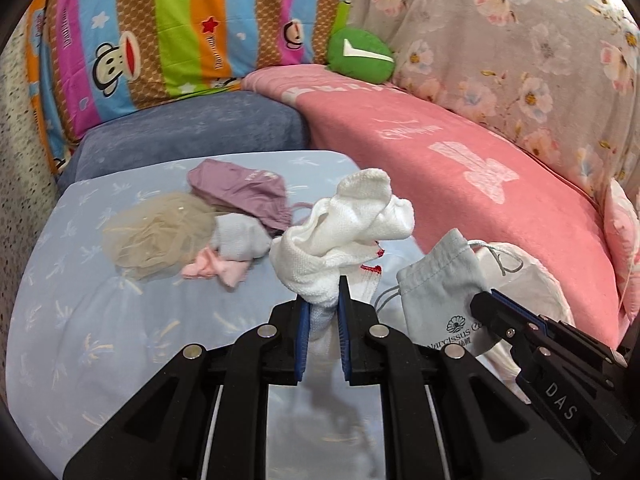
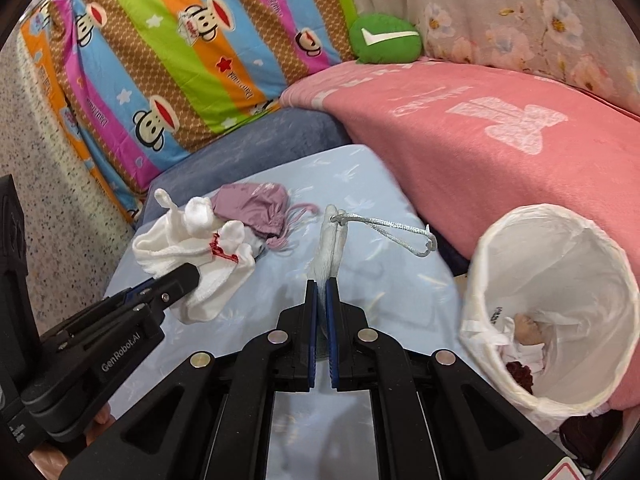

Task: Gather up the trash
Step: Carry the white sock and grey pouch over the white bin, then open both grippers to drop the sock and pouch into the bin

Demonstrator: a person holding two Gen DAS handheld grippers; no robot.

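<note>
My left gripper is shut on a white knitted cloth with red trim, held up above the light blue surface. In the right wrist view that same gripper and cloth sit at the left. My right gripper is shut on a pale grey drawstring pouch, seen edge-on with its cord trailing right. The left wrist view shows the pouch flat, printed with a logo, in the right gripper. A white-lined bin holding some scraps stands to the right.
On the blue surface lie a purple pouch, a beige mesh bundle, a light grey cloth and a pink scrap. Behind are a pink blanket, a green cushion and a striped monkey pillow.
</note>
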